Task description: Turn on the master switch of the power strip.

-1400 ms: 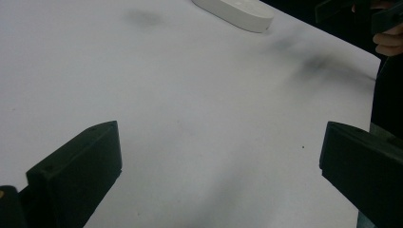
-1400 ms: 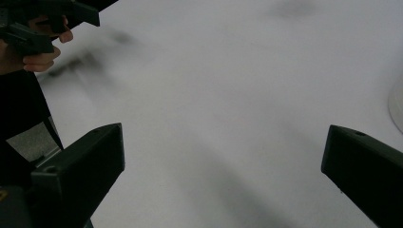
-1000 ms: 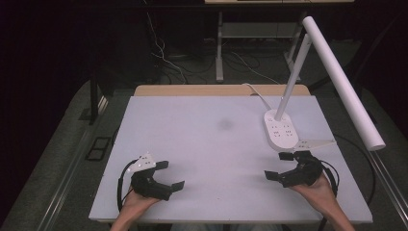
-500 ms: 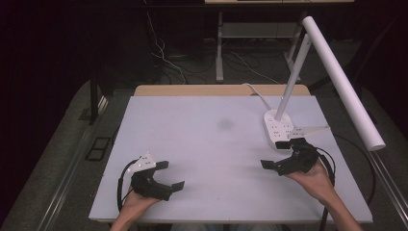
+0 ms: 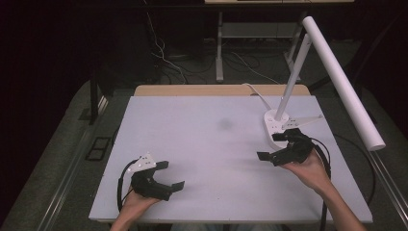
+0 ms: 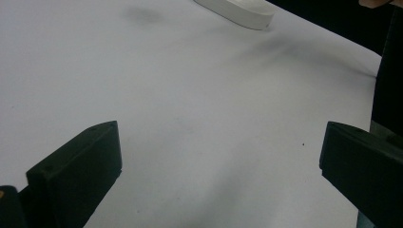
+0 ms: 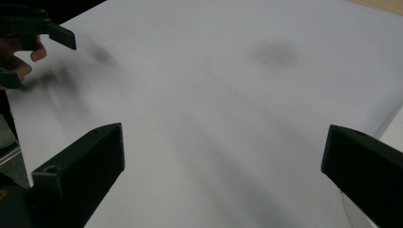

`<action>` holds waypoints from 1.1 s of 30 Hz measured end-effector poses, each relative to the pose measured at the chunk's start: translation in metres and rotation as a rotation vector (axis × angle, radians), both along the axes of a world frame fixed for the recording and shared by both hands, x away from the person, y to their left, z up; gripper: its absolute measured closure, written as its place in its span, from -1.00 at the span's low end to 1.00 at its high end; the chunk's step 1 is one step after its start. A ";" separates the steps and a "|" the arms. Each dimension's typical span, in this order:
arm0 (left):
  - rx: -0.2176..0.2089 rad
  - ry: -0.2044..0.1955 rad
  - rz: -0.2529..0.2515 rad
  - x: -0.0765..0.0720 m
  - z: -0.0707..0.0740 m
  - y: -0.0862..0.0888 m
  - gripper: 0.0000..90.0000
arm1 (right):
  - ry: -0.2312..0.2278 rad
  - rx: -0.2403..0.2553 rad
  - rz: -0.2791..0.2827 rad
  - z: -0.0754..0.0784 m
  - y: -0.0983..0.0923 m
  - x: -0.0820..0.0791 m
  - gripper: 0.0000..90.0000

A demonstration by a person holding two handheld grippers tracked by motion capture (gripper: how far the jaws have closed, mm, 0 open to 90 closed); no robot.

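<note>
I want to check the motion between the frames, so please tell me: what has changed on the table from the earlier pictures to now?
The right gripper moved forward across the table, up to the white base of the desk lamp, one jaw now right at it. It took hold of nothing; its jaws stand open. The left gripper stayed near the front edge, jaws open, and the lamp did not move.

Dark room, grey carpet [image 5: 62, 144], cables [image 5: 163, 55], desk legs [image 5: 220, 45] behind table [image 5: 207, 144].

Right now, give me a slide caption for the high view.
Open right gripper beside the white desk lamp's base; open left gripper low over the pale grey table.
</note>
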State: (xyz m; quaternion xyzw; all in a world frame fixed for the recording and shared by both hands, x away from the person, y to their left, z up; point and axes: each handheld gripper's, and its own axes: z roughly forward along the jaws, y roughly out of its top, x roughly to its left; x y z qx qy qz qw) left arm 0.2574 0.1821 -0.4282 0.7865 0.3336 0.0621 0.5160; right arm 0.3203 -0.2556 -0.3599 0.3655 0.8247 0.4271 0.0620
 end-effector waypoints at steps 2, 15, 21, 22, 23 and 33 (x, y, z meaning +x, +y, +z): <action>0.000 0.001 0.000 0.000 0.000 0.000 -1.00 | 0.002 -0.012 -0.006 0.001 0.001 0.004 -1.00; 0.003 0.004 -0.001 0.000 0.000 0.000 -1.00 | 0.005 -0.038 -0.027 0.004 0.003 0.023 -1.00; 0.012 0.008 -0.001 0.001 -0.001 0.000 -1.00 | 0.008 -0.060 -0.033 0.006 0.003 0.031 -1.00; 0.013 0.009 0.000 0.001 -0.001 0.001 -1.00 | 0.010 -0.067 -0.037 0.006 0.003 0.033 -1.00; 0.014 0.010 0.000 0.001 -0.001 0.001 -1.00 | 0.011 -0.072 -0.037 0.006 0.003 0.035 -1.00; 0.012 0.009 0.000 0.001 -0.001 0.001 -1.00 | 0.015 -0.106 -0.045 0.010 0.005 0.048 -1.00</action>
